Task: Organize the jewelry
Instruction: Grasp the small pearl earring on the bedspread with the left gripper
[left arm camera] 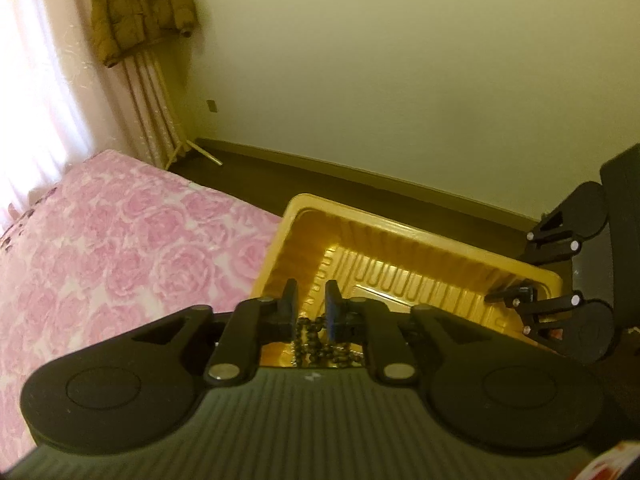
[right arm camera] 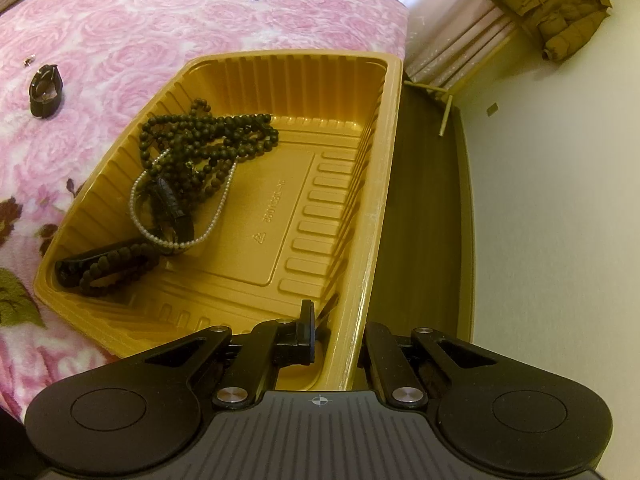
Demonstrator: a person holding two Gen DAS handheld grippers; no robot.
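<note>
A gold plastic tray [right arm camera: 360, 208] lies on the bed's edge. Inside it are a long dark bead necklace [right arm camera: 208, 136], a thin pearl strand [right arm camera: 224, 196], a black strap [right arm camera: 176, 208] and a dark bead bracelet [right arm camera: 116, 264]. My left gripper [left arm camera: 311, 292] hangs over the tray [left arm camera: 400, 240], its jaws a little apart with nothing pressed between the pads. The dark beads [left arm camera: 316, 346] lie just under its fingers. My right gripper [right arm camera: 328, 314] is shut on the tray's side wall, one finger [right arm camera: 307, 320] inside and the other hidden outside. It also shows in the left wrist view [left arm camera: 514, 295].
On the pink rose blanket [right arm camera: 120, 40] lie a black wristwatch [right arm camera: 46, 90] and a tiny metal piece [right arm camera: 29, 60], left of the tray. Beyond the tray the bed drops to a dark floor [right arm camera: 424, 200]. A brown jacket [left arm camera: 140, 12] hangs by the curtain.
</note>
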